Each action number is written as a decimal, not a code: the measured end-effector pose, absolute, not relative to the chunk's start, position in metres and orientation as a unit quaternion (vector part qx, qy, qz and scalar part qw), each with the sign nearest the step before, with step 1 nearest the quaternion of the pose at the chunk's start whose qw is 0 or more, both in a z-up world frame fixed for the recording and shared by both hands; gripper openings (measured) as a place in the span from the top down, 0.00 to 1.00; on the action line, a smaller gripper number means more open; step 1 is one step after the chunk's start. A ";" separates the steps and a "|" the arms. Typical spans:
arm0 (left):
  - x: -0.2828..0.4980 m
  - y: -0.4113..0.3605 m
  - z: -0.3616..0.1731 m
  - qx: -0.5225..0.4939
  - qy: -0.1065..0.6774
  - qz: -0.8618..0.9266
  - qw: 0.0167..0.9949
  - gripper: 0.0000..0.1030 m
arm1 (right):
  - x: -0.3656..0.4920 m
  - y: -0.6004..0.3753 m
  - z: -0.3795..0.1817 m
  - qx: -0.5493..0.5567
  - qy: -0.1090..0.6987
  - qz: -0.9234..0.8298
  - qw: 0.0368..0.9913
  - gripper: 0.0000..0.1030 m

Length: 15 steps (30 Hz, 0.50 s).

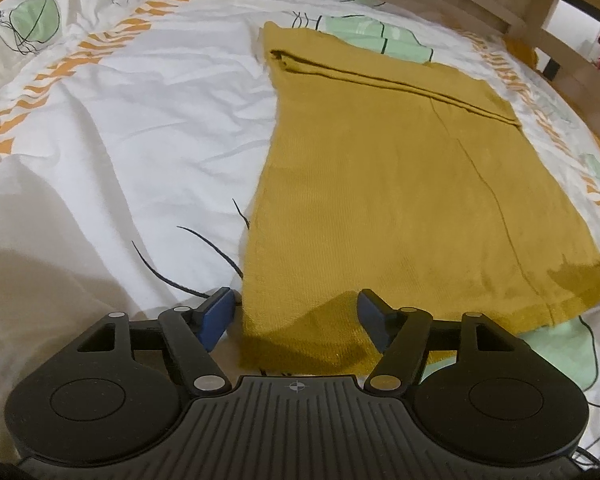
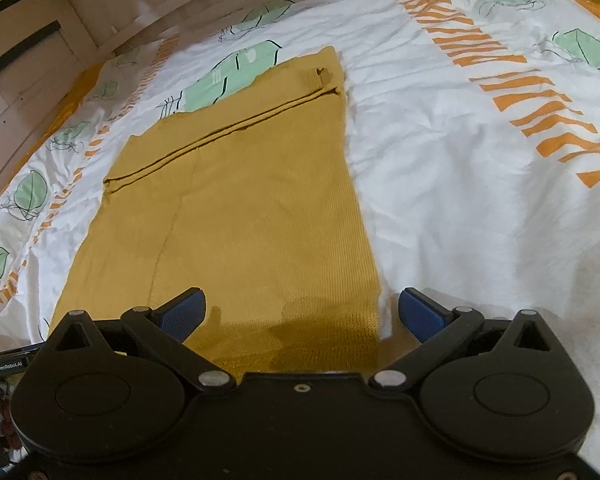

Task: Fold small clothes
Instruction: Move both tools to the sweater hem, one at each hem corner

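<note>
Garment: mustard-yellow knitted garment (image 1: pixel 384 184), partly folded, lies flat on the white bed cover printed with green leaves and orange stripes (image 1: pixel 120 128). It fills the centre and right of the left wrist view, and the centre and left of the right wrist view.
Long axis: it runs from the bottom of each frame up toward the top, away from both tools; a doubled-over band crosses it near the far end.
Left gripper: left gripper (image 1: pixel 296 312) has its 2 blue pads apart, nothing pinched. The near left corner of the garment sits between them, with the left pad just off the cloth on the cover and the right pad over the knit.
Right gripper: right gripper (image 2: pixel 302 312) also stands spread, gripping nothing. Its left pad is over the knit and its right pad is over bare cover, so the near right corner lies between them.
Key relation: each tool straddles 1 near corner, and the garment stretches straight ahead of both. Neither hand is clearly nearer.
Step in hand, as I judge it: closing on the 2 near corners, then carrying the near edge forward along the long axis to halve the piece.
Risk: a pad may snag the cover along with the knit.
</note>
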<state>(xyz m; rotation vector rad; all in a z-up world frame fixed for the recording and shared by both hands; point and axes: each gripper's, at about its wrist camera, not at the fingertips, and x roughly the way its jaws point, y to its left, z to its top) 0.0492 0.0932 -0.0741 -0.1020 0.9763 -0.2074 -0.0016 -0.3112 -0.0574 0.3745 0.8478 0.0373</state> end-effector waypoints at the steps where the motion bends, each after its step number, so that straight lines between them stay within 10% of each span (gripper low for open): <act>1: 0.049 0.093 -0.074 -0.050 0.470 -0.100 0.875 0.35 | -0.001 -0.311 -0.058 0.182 0.410 0.019 0.893 0.01; 15: 0.052 0.094 -0.075 -0.059 0.485 -0.117 0.865 0.35 | 0.013 -0.325 -0.069 0.227 0.446 0.046 0.865 0.00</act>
